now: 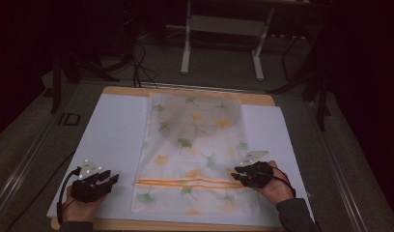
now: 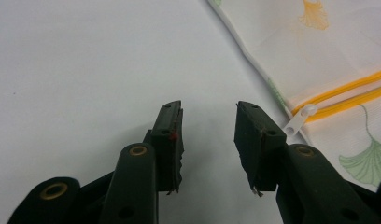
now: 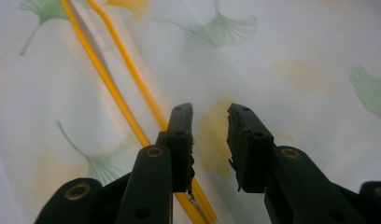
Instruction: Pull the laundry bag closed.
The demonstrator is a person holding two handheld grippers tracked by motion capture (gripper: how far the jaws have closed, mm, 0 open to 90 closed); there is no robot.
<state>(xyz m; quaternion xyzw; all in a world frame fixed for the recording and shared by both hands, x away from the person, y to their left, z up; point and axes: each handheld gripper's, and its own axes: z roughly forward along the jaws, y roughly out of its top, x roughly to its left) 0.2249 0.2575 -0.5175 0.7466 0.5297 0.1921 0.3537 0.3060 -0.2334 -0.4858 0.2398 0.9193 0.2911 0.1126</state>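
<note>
Hands hold two grippers low at the table's near edge: the left gripper rests open on the white sheet, the right gripper hovers part-open and empty over one leaf-printed mesh bag, beside its yellow zipper.

Dim room; grey floor; white table frame behind.
</note>
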